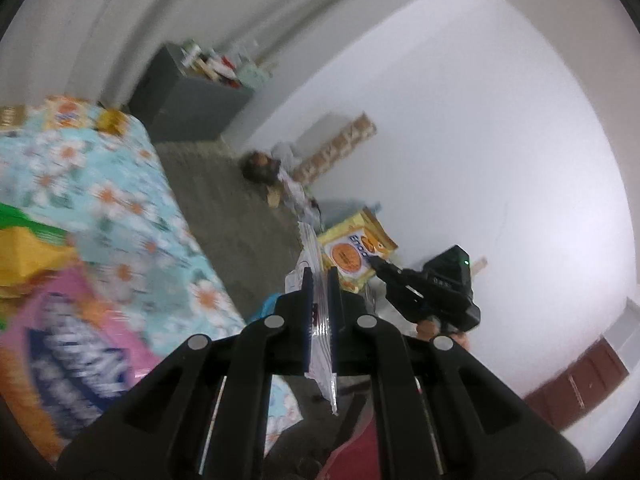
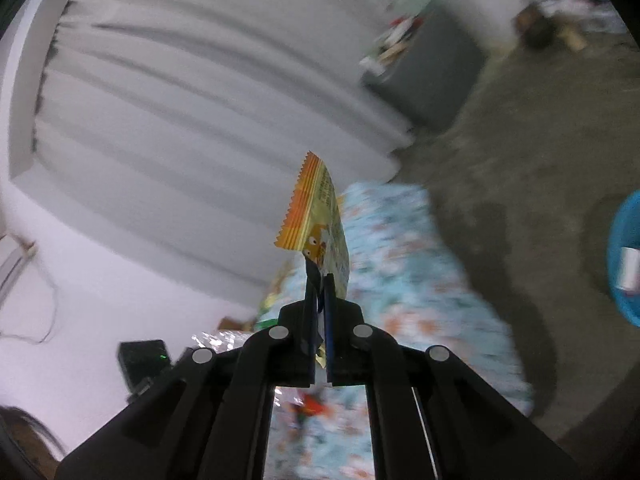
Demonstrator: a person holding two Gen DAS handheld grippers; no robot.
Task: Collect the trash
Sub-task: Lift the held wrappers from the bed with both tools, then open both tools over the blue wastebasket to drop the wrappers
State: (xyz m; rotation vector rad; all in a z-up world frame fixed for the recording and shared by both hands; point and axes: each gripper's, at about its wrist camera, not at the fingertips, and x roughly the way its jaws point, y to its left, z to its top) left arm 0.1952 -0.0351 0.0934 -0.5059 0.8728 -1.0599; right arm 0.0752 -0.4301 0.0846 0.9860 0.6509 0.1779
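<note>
Floral-covered table (image 1: 120, 184) alongside, blue bin (image 2: 626, 256) off on the floor; pinched upright in the closed right gripper (image 2: 319, 280), yellow snack wrapper (image 2: 316, 220); nipped in the closed left gripper (image 1: 320, 280), clear wrapper (image 1: 316, 276); both likely featherlight, crinkly, slippery, best held by sealed edges.

hand-held grippers (image 1: 319, 280) – 2 | wrappers held (image 1: 320, 320) – 2 | blue basin (image 2: 626, 256) – 1

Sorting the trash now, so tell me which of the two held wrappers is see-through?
The clear wrapper in the left gripper; the right gripper holds a printed yellow wrapper.
</note>
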